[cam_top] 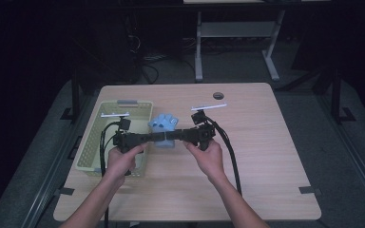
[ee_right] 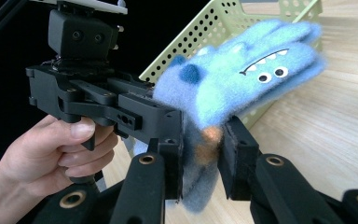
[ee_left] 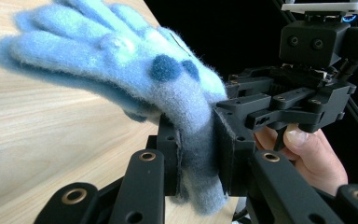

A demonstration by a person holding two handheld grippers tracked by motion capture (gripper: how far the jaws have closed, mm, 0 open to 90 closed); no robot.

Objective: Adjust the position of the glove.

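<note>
Left gripper clamped on the cuff of a fuzzy blue glove, jaws pressed tight against the wool in the left gripper view. Right gripper closed on the same cuff from the opposite side, pads squeezing the fabric in the right gripper view. Both held level, tips meeting over the glove, one hand behind the left, another hand behind the right.

Glove lifted clear of the tabletop, hanging between the two grippers, fingers pointing toward the far edge, just beside the right wall of a pale green basket standing near the left edge. Monster face with eyes and teeth on one side of the glove, dark blue spots near the cuff.

Step in hand, as a judgement: carrying the glove, shared between both grippers, likely toward the basket. Next move probably calls for swinging it over the basket rim, then easing both grips together so neither side snags.

Count: two grippers, two hands, one glove, one basket, one tabletop, one round grommet near the far edge.
</note>
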